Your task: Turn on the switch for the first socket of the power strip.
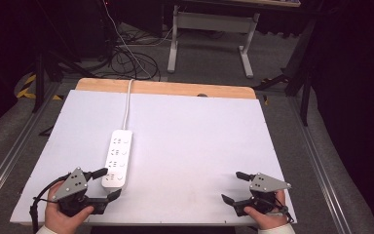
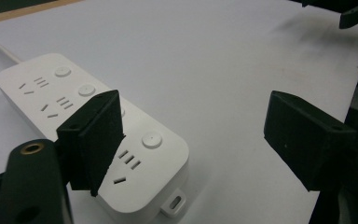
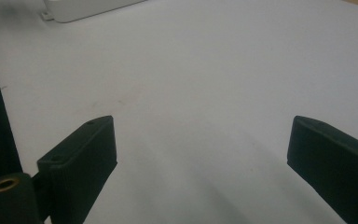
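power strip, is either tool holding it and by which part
Nothing is held. The left tool stands open beside the power strip; the right tool is open over bare table.

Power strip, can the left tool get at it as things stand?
Probably yes: the left tool is open right beside the power strip's near end, with only bare white tabletop around it.

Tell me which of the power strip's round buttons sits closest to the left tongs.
The round white button at the cord-free end of the white plastic power strip. In the left gripper view it lies just beside the open left tongs; the other buttons lie farther toward the cord.
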`<state>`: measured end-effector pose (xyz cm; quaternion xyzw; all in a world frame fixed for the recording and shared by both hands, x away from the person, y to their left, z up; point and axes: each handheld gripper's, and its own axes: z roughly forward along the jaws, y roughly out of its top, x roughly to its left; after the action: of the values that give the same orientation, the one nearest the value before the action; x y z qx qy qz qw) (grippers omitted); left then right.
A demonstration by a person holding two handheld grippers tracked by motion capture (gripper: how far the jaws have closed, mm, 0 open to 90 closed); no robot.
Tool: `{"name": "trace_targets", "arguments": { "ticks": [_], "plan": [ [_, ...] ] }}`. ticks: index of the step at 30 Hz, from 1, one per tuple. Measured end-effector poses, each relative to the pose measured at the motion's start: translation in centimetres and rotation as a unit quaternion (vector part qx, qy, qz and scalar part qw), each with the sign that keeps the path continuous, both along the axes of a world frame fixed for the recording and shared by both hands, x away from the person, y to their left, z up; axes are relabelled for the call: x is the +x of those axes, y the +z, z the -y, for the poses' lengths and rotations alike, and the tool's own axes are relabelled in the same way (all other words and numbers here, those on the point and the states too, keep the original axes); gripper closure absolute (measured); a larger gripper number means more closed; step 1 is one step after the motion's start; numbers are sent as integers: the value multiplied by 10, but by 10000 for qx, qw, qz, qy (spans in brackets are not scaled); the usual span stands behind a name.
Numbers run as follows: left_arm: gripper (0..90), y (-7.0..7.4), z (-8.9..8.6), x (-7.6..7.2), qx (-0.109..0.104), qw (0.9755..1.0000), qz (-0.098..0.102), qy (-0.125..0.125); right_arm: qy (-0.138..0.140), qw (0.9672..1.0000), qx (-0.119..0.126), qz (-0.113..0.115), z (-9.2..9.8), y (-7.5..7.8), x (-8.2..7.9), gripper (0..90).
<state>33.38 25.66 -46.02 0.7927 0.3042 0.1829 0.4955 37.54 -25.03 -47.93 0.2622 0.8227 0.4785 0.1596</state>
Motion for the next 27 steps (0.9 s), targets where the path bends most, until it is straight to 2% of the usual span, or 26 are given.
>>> {"name": "trace_targets", "arguments": {
  "ticks": [3, 11, 14, 17, 23, 27],
  "plan": [
    [213, 2, 0, 0, 42, 9999, 101, -13, 18, 10000, -11, 10, -1, 0, 0, 84],
    [193, 5, 2, 0, 159, 9998, 128, 49, 12, 10000, -26, 16, -1, -1, 0, 84],
    [191, 6, 1, 0, 42, 10000, -4, 82, 5, 10000, -35, -14, -1, -2, 1, 84],
    [189, 7, 1, -1, -27, 10000, -23, 76, 27, 10000, -61, -28, -2, -2, 1, 84],
    [196, 9, 2, -2, 129, 9998, 143, 62, 34, 10000, -80, 7, -2, -3, 0, 84],
    [196, 10, 2, -2, 116, 9998, 150, 77, 28, 10000, -74, -14, -2, -3, 1, 85]
  ]
}}
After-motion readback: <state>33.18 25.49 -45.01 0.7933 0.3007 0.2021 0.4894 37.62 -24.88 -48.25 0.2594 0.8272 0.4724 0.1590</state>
